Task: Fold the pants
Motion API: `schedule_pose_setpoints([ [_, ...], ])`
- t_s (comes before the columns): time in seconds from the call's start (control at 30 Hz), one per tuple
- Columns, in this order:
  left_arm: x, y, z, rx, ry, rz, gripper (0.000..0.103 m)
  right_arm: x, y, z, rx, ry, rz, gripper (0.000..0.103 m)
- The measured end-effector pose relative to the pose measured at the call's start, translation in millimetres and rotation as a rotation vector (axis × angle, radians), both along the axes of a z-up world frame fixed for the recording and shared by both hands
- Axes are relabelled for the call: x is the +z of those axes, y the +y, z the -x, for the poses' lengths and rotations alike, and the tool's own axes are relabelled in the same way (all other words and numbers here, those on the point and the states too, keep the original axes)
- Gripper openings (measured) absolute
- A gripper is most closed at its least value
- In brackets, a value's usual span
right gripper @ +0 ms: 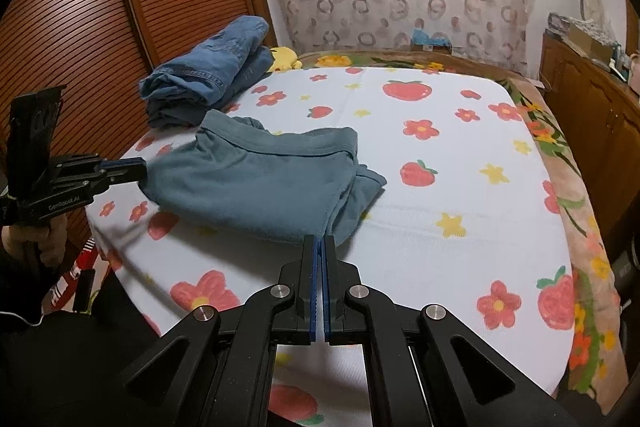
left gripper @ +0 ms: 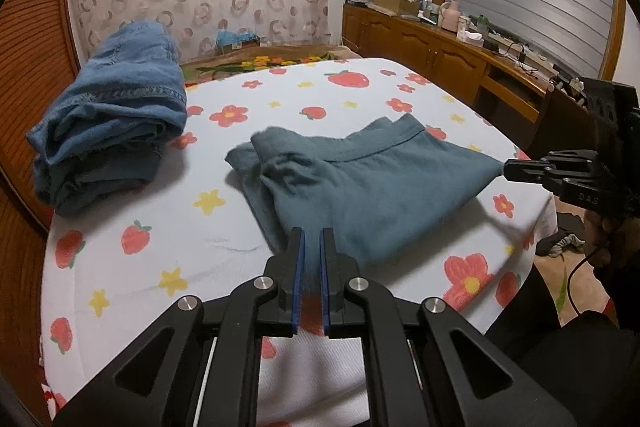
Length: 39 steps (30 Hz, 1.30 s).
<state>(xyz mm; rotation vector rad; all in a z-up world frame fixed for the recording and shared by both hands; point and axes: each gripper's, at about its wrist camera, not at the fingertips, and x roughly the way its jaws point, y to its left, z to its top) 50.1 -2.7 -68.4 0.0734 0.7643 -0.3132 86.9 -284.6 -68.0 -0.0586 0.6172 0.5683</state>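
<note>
Teal pants (left gripper: 360,187) (right gripper: 256,183) lie folded on the flower-and-strawberry sheet (left gripper: 160,247), waistband toward the far side. My left gripper (left gripper: 312,239) is shut on the near edge of the pants, with teal cloth showing between its blue pads. In the right wrist view the left gripper (right gripper: 142,169) pinches the pants' left corner. My right gripper (right gripper: 321,243) is shut on the near edge at the bunched end, and in the left wrist view the right gripper (left gripper: 505,171) grips the stretched right corner. The cloth between both grips is pulled taut and slightly lifted.
A pile of blue denim (left gripper: 112,131) (right gripper: 208,79) sits on the bed beside the pants, near a slatted wooden door (right gripper: 80,27). A yellow plush (right gripper: 285,58) lies behind it. A wooden cabinet (left gripper: 440,47) with clutter runs along the other side.
</note>
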Motion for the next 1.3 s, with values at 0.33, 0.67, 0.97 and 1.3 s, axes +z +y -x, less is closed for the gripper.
schedule_pose_setpoints([
  [0.33,2.0,6.4,-12.3,0.033,-0.021,0.011,0.069,9.7,-4.3,0.4,-0.013,-0.037,0.002,0.001],
  [0.67,-9.3,9.2,-42.9,0.062,-0.006,0.014,0.083,7.8,14.9,-27.1,-0.004,-0.059,-0.018,0.018],
  [0.97,-21.4,10.2,-67.7,0.083,0.03,0.003,0.083,-7.2,42.3,-75.4,-0.008,-0.035,0.013,0.036],
  [1.3,-23.9,11.6,-88.8,0.066,0.044,0.021,0.079,-9.2,57.6,-120.3,-0.031,0.017,0.042,0.036],
])
